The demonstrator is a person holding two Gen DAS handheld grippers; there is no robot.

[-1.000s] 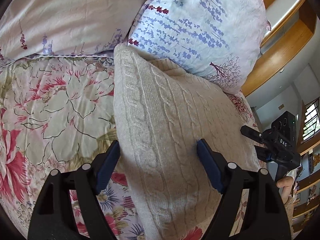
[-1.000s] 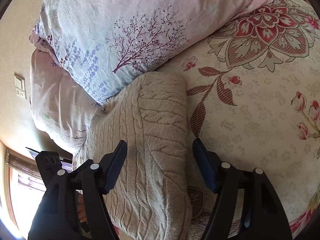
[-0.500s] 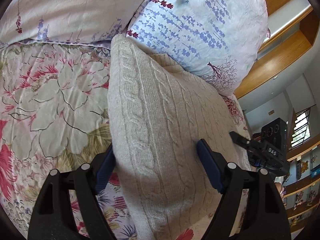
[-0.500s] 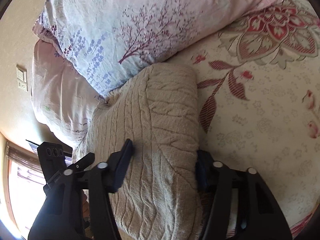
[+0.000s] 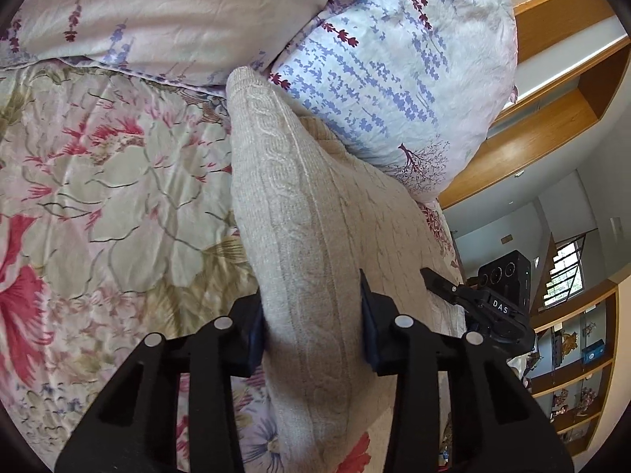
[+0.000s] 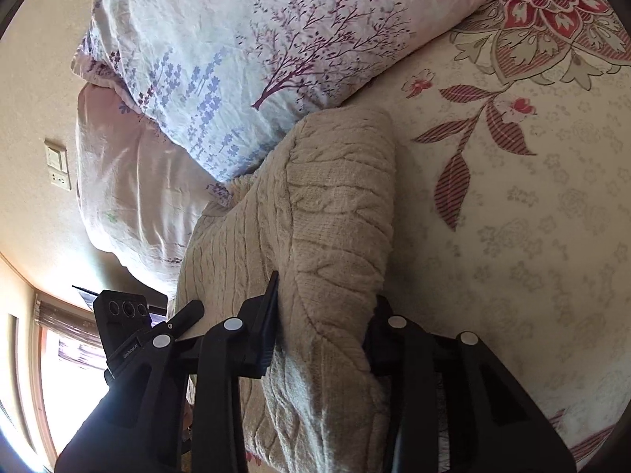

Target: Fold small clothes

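A folded beige cable-knit sweater (image 5: 315, 236) lies on the floral bedspread, its far end against the pillows. My left gripper (image 5: 311, 327) is shut on the sweater's left folded edge, the knit bunched between the blue pads. In the right wrist view, my right gripper (image 6: 323, 327) is shut on the right edge of the sweater (image 6: 335, 216), which bulges up between its fingers. Each gripper shows in the other's view: the right gripper (image 5: 489, 307) and the left gripper (image 6: 134, 339).
Two floral pillows (image 5: 386, 59) (image 6: 256, 39) lie just beyond the sweater. The floral bedspread (image 5: 98, 197) (image 6: 532, 216) spreads to either side. Wooden shelving (image 5: 552, 138) and a window stand off the bed's right; a wall switch plate (image 6: 57, 167) is on the wall.
Both grippers went from wide open around the sweater's side edges to shut on them, pinching the knit into raised folds. Both moved slightly forward.
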